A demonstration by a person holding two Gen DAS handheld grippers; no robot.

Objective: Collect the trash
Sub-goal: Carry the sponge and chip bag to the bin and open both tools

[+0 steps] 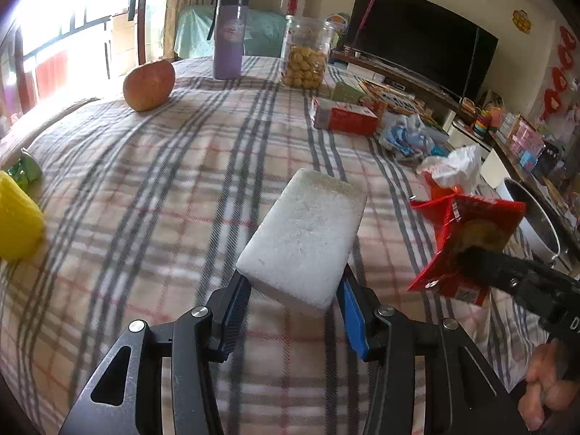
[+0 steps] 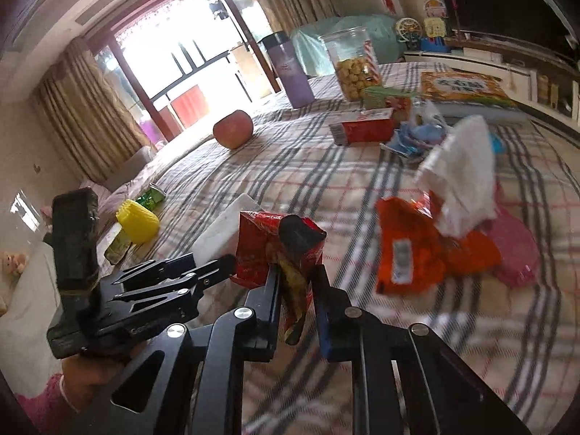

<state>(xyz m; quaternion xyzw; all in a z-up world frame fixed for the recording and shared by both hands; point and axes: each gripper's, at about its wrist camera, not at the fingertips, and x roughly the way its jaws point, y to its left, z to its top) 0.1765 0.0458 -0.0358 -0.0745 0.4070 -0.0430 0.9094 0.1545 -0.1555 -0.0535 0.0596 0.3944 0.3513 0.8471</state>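
My left gripper [image 1: 293, 290] is shut on a white foam block [image 1: 304, 232] and holds it above the plaid tablecloth [image 1: 163, 181]. My right gripper [image 2: 295, 282] is shut on a crumpled red snack wrapper [image 2: 275, 246], also seen in the left wrist view [image 1: 467, 232]. Loose trash lies to the right: an orange wrapper [image 2: 409, 250], a white crumpled tissue [image 2: 460, 177], a pink wrapper [image 2: 514, 250] and a blue-and-white plastic bag [image 2: 417, 137]. The left gripper [image 2: 174, 275] with the foam block [image 2: 224, 224] shows just left of my right gripper.
An apple [image 1: 148, 85], a purple bottle [image 1: 228, 40], a jar of snacks [image 1: 304, 54], a red box [image 1: 344, 117], a yellow cup [image 1: 18, 221] and a green can [image 1: 25, 172] stand on the table. A white bin [image 1: 533, 221] is beyond the right table edge.
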